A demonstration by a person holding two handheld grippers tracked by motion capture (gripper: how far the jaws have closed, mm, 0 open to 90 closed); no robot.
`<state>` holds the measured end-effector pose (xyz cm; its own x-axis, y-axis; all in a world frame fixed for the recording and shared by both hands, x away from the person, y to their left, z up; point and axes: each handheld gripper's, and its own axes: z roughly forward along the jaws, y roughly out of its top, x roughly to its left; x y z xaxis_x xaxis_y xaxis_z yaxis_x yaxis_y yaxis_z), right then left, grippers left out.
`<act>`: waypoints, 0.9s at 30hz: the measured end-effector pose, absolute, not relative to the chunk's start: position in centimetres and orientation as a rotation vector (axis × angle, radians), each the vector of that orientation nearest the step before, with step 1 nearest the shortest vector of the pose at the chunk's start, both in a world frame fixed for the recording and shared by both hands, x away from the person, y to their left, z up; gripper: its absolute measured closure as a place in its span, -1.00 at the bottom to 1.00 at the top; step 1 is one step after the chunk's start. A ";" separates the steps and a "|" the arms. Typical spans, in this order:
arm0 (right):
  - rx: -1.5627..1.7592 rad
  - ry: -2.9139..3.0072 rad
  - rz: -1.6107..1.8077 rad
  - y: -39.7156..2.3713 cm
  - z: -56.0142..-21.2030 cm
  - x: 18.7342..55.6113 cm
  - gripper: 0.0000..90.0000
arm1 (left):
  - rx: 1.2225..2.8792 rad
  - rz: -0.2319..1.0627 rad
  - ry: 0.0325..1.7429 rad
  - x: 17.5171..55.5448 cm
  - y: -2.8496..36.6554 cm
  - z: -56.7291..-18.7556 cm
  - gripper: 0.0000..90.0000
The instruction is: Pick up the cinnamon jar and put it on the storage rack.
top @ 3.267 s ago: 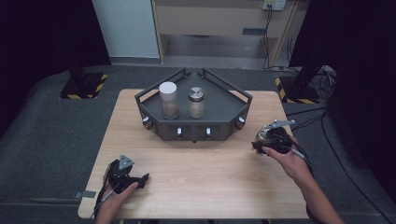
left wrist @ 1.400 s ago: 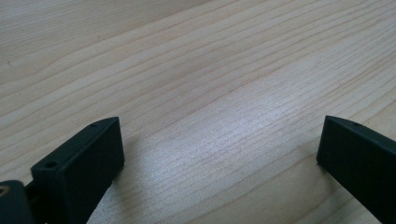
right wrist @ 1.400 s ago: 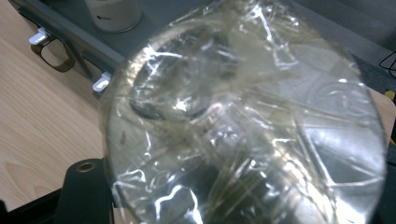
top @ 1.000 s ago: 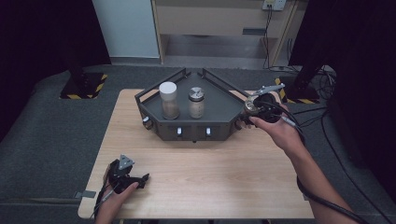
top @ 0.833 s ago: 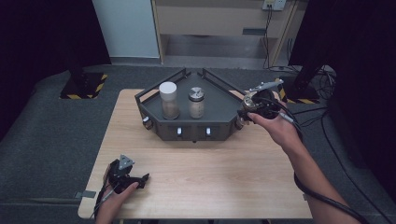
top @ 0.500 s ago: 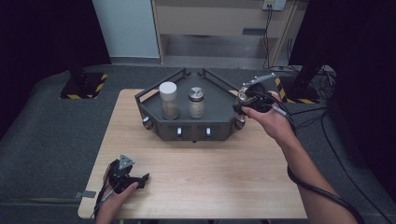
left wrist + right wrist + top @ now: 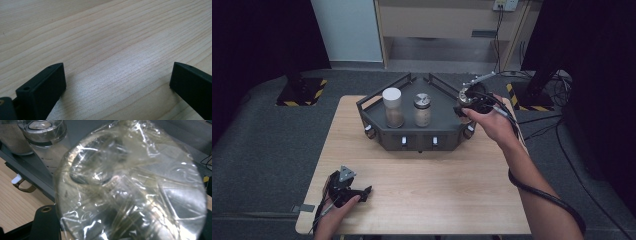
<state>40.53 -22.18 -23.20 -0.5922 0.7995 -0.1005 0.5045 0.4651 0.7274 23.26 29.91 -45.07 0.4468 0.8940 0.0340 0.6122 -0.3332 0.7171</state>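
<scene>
A clear round jar (image 7: 130,187) with glinting walls sits between the jaws of my right gripper (image 7: 126,222), which is shut on it. In the high view this right gripper (image 7: 468,101) hovers at the right rim of a dark grey tray (image 7: 447,117), and the jar there is mostly hidden by the hand. In the tray stand a white-lidded jar (image 7: 392,106) and a silver-lidded jar (image 7: 422,109), both part filled with brown grains. My left gripper (image 7: 362,192) rests on the wooden table (image 7: 437,190) near its front left corner. Its jaws stand wide apart over bare wood, so this left gripper (image 7: 117,77) is open.
The tray has raised rails at the back and small knobs along its front wall (image 7: 403,142). A cable (image 7: 542,195) trails along the right forearm. Dark floor surrounds the table, with yellow-black striped stand bases (image 7: 302,92) behind left and right.
The right hand has carried the jar from the table's right side up and leftward to the tray's right rim. The left gripper has stayed put.
</scene>
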 end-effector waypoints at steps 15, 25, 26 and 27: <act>1.105 2.293 0.937 -21.0 -23.7 42.2 -0.31 | 2.065 0.572 1.256 23.3 29.9 -45.1 -1.00; 1.123 2.289 0.957 -20.7 -23.8 43.1 -0.31 | 2.064 0.574 1.255 23.2 29.9 -45.1 -1.00; 1.123 2.291 0.956 -20.6 -23.8 43.1 -0.31 | 2.064 0.575 1.255 23.2 29.9 -45.1 -1.00; 1.121 2.292 0.956 -20.5 -23.9 43.2 -0.31 | 2.064 0.575 1.255 23.2 29.9 -45.1 -1.00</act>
<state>43.18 -20.51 -23.87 -0.5904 0.8045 -0.0647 0.5203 0.4407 0.7315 23.22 29.89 -45.09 0.4465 0.8941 0.0354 0.6108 -0.3334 0.7182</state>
